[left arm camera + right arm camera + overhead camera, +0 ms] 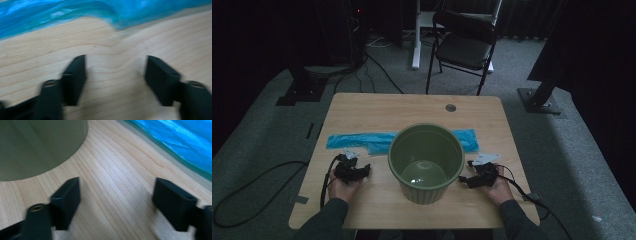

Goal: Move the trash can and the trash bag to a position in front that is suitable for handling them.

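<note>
step: green pot (426, 162) at frame middle is to be held from both sides | left gripper (360, 171) spread, empty | right gripper (465, 180) spread, empty | tip: rim is best pinched evenly; blue bag (362, 140) lies behind

One round, ribbed, olive-green plastic bucket (426, 162) stands on the table, between the two sets of fingers. One long flat strip of blue plastic film (367, 140) lies beyond the fingertips, on the far side of the bucket. There is one light wooden rectangular table (377, 107), with one small round grey grommet (450, 107) set in it, well beyond the fingers. Two black two-jaw handheld grippers are counted: one left gripper (357, 170) and one right gripper (470, 179), each with two jaws, four jaws in all. Two hands hold them. One black metal folding chair (463, 46) stands on the carpet, far past the fingers.
</note>
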Tool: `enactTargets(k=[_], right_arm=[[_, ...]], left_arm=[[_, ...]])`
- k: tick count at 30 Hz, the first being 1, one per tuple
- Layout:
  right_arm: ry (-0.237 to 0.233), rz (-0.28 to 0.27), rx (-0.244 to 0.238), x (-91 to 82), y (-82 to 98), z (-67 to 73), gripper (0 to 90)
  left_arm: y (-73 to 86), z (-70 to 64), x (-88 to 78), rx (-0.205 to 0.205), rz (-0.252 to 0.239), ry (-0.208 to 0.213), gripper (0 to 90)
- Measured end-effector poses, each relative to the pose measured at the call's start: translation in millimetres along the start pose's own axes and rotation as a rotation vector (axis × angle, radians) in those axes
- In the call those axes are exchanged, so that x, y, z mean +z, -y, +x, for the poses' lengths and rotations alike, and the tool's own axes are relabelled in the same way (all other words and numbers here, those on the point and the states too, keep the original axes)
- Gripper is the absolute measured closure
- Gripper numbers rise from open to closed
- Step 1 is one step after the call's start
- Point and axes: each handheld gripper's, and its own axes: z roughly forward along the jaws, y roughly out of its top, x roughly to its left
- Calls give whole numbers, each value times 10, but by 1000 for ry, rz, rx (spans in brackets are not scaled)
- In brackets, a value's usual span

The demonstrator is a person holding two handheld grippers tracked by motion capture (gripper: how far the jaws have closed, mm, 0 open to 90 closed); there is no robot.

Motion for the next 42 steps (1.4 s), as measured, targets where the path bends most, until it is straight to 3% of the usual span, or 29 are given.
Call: enactTargets(k=[1,2,3,4,7,15,20,21,25,32,35,37,42], right_arm=[[0,0,0,0,0,0,255],[2,2,3,-7,-2,6,273],[2,2,3,-7,-2,6,273],[9,15,8,-33,-22,44,400],[16,35,16,-42,-50,77,471],[21,50,51,-60,-96,91,601],[13,13,76,-92,-155,116,613],[8,6,78,-99,-172,127,614],[-28,-31,78,-115,-255,199,622],[-53,-48,61,-125,-321,263,631],[-75,-37,54,-130,-347,303,661],[-83,-38,35,-142,-363,331,665],[-71,-37,19,-150,-382,368,678]], left_arm=[[0,0,0,0,0,0,448],[-28,-33,-20,5,31,4,448],[-28,-33,-20,5,31,4,508],[-40,-64,-29,17,41,20,535],[-54,-104,-31,30,48,60,565],[-103,-175,-95,33,3,147,589],[-137,-238,-145,33,-29,206,590],[-149,-284,-165,47,-37,239,590],[-173,-427,-218,78,-59,287,585],[-197,-640,-286,142,-82,323,575],[-190,-702,-322,160,-92,358,566],[-185,-729,-342,179,-92,347,563],[-187,-718,-345,169,-90,347,561]])
